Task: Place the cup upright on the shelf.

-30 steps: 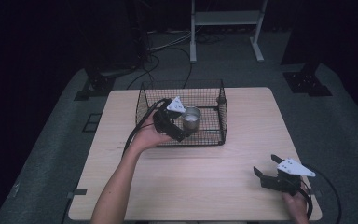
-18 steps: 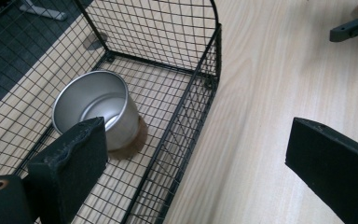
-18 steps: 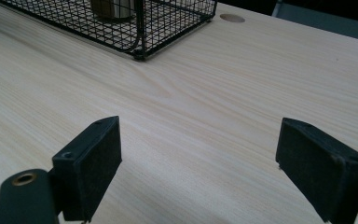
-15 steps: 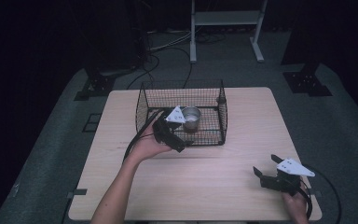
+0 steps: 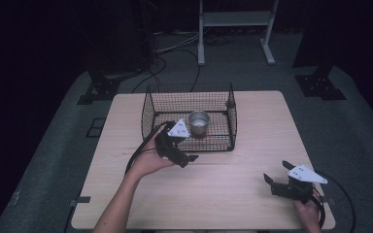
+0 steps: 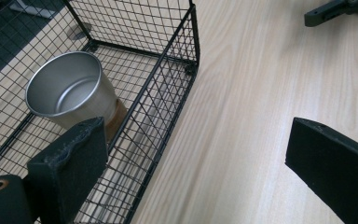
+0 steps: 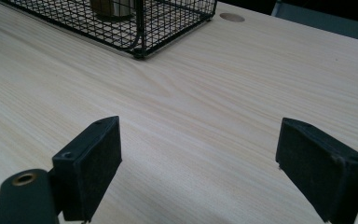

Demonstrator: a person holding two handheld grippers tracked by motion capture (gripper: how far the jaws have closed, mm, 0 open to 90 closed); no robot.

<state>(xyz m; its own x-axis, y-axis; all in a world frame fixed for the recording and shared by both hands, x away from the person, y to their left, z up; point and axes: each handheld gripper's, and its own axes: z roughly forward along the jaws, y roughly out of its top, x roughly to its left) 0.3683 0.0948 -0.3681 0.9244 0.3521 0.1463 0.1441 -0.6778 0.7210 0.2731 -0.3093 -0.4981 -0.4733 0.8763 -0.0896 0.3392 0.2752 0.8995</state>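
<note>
A black wire basket (image 5: 189,103) stands on the wooden table (image 5: 233,199) at the back centre. Upright inside it is a shiny metal cup (image 5: 198,122), which is empty. My left gripper (image 5: 185,158) hovers just in front of the basket's near wall, open and holding nothing. In the left gripper view the cup (image 6: 70,91) sits behind the basket mesh (image 6: 168,84), up and left of the open left gripper (image 6: 200,163). My right gripper (image 5: 277,172) rests low near the table's front right corner, open with nothing in it. The right gripper view has its open gripper (image 7: 200,163) over bare wood.
The basket's corner (image 7: 140,32) lies far ahead of the right gripper. A round hole (image 7: 232,17) marks the tabletop beyond it. Cables and a white stand's legs (image 5: 233,34) sit on the dark floor behind the table.
My left gripper has drawn back from beside the cup, out over the basket's front wall and toward the person. The cup stays in the basket. The right gripper has not moved.
</note>
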